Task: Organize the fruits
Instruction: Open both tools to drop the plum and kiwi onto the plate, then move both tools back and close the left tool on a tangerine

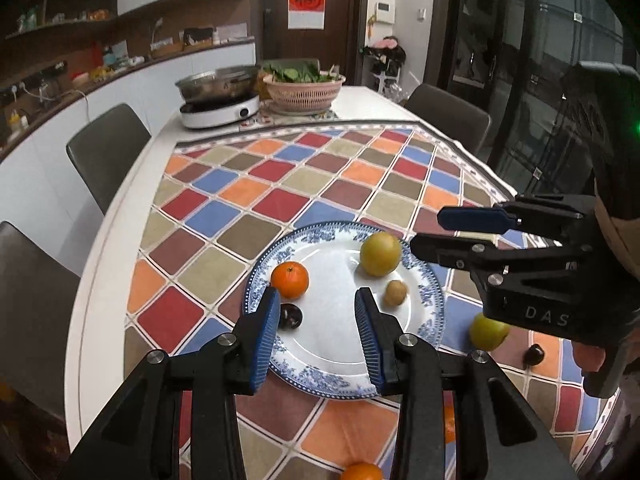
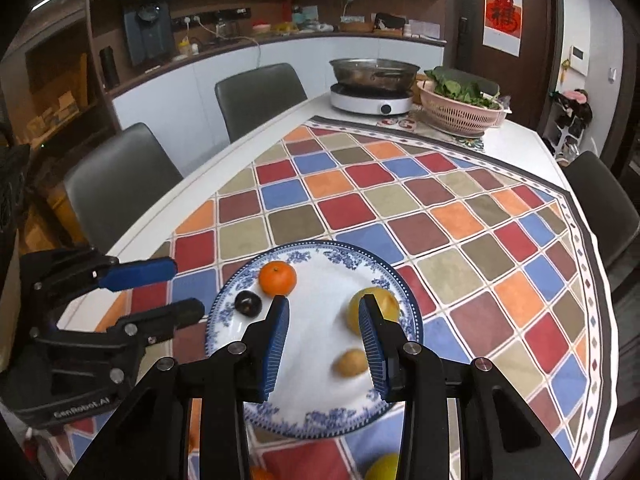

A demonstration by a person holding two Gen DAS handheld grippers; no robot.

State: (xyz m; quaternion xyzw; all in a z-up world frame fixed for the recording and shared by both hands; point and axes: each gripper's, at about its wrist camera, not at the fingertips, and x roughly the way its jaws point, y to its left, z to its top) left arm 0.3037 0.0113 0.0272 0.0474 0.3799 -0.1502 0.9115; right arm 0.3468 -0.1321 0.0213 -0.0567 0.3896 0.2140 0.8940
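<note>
Both grippers wide open, nothing held. Left gripper (image 1: 317, 334) hangs over the near-left part of the blue-and-white plate (image 1: 434, 308), fingers spread apart with bare white plate between them; its left pad sits just beside a dark plum (image 1: 291, 316). Right gripper (image 2: 324, 344) hangs over the near half of the same plate, also spread wide and empty; its right pad overlaps the big yellow-green fruit (image 1: 380, 254) in that view, contact unclear. Four fruits on the plate: plum and tangerine (image 1: 290, 279) close together on the left side, yellow-green fruit at the far right rim, small brown fruit (image 1: 396, 293) just nearer than it. Off the plate, on the checked tablecloth (image 1: 256, 200): a second yellow-green fruit (image 1: 486, 332) just off the right rim, partly hidden by the right gripper body, a second dark plum (image 1: 534, 355) near it further right, and an orange fruit (image 1: 362, 472) at the bottom frame edge, nearest the camera, cut off. Plate sits on the near end of the cloth. Far end of the table: a steel pot (image 1: 218, 84) on a white cooker (image 1: 220, 114), with a pink basket (image 1: 304, 92) of greens just beside it. Grey chairs (image 1: 106, 152) along both table sides.
</note>
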